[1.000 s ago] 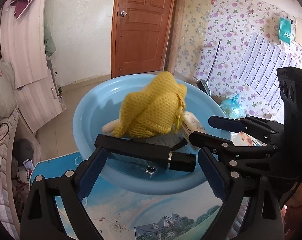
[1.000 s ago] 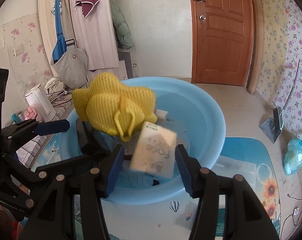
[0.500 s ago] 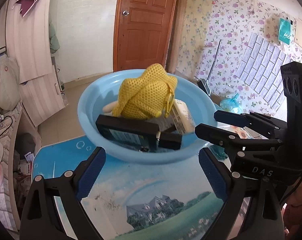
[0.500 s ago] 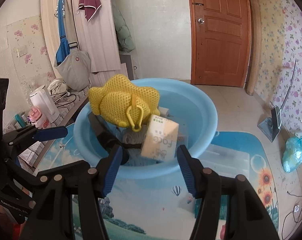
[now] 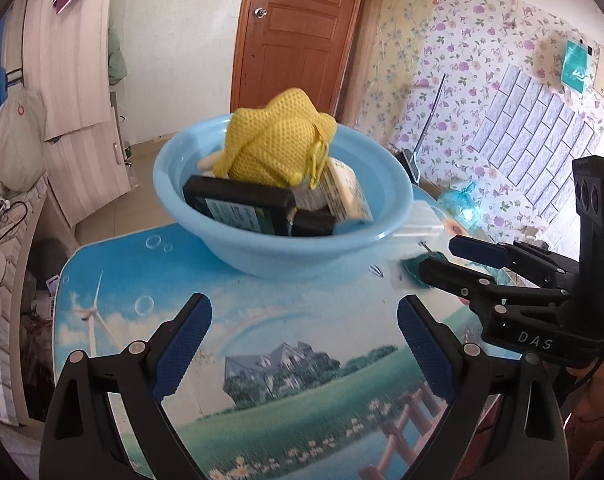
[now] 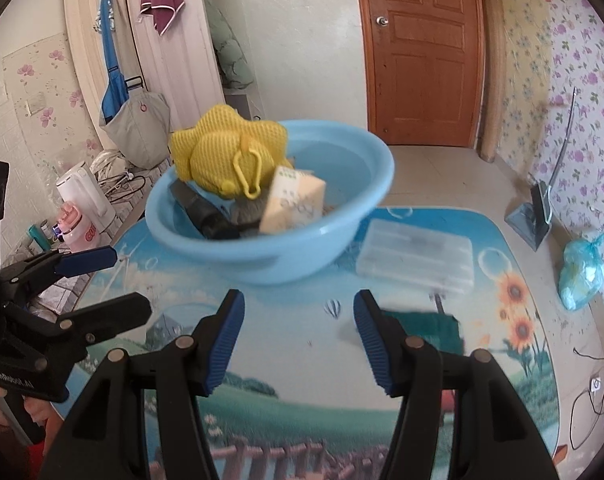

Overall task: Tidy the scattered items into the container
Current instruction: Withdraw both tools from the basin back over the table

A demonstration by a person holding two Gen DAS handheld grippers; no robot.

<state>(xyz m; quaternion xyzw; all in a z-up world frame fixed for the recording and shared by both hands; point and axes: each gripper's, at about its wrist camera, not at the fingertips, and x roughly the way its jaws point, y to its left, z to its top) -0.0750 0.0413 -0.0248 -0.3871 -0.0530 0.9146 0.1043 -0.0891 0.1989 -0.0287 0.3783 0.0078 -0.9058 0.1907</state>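
Since a second ago we backed both grippers off the blue basin (image 6: 270, 256); left gripper (image 5: 304, 344) and right gripper (image 6: 298, 340) gape empty. Clear plastic case (image 6: 416, 256) lies beside it — our likely next pick, needing a wide grasp.

A brown wooden door (image 6: 424, 52) stands centre frame; floral wallpaper (image 5: 462, 60) fills the right, pale wardrobe panels (image 6: 170, 40) the left.

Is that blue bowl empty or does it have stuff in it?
It has stuff in it. The blue bowl holds a yellow mesh pouch on top, a cream box and a black case leaning inside.
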